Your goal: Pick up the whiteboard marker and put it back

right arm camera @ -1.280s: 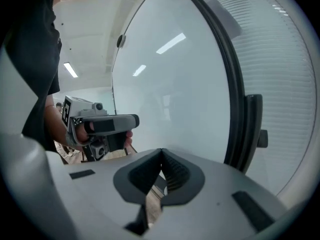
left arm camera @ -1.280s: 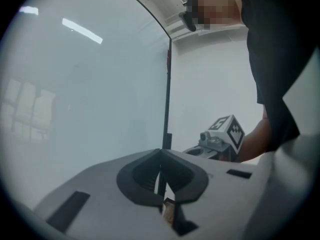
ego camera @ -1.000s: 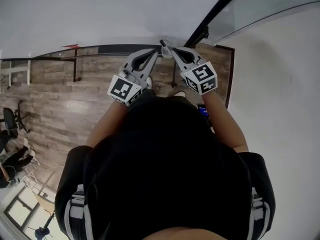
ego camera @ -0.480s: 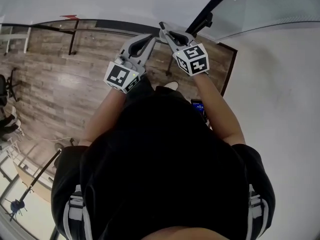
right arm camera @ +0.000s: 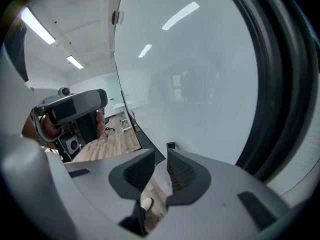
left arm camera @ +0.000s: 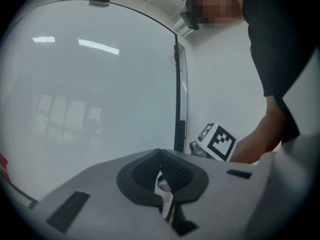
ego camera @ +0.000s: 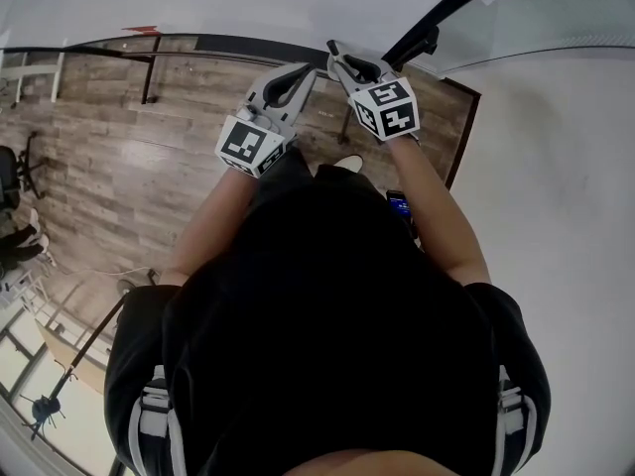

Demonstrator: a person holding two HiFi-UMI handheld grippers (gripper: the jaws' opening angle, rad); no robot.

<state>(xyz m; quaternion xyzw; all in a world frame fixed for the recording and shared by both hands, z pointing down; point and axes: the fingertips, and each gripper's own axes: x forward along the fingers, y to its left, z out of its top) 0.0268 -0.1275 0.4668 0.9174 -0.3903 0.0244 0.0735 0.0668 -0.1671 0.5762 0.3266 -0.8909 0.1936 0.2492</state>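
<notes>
**Right fingers letting go, marker not plainly in sight**

The right gripper (right arm camera: 161, 155) is releasing: its fingers (right arm camera: 182, 176) are spreading, and nothing is sitting between them. Only the wooden floor (right arm camera: 112, 144) and a white shoe (right arm camera: 146, 203) are showing through the gap. Just past the tip of the right-hand finger a small dark stub (right arm camera: 171, 146) is standing against the whiteboard (right arm camera: 200, 84). It may be the marker, but I cannot tell.

The left gripper (left arm camera: 160, 154) is keeping its fingers clenched tip to tip, gripping nothing I can make out.

Judging by its kind, the marker is going to feel light and stiff, with a smooth round barrel that is apt to roll or slip. The fingers are best closing squarely across the middle of the barrel, clear of the cap.
</notes>
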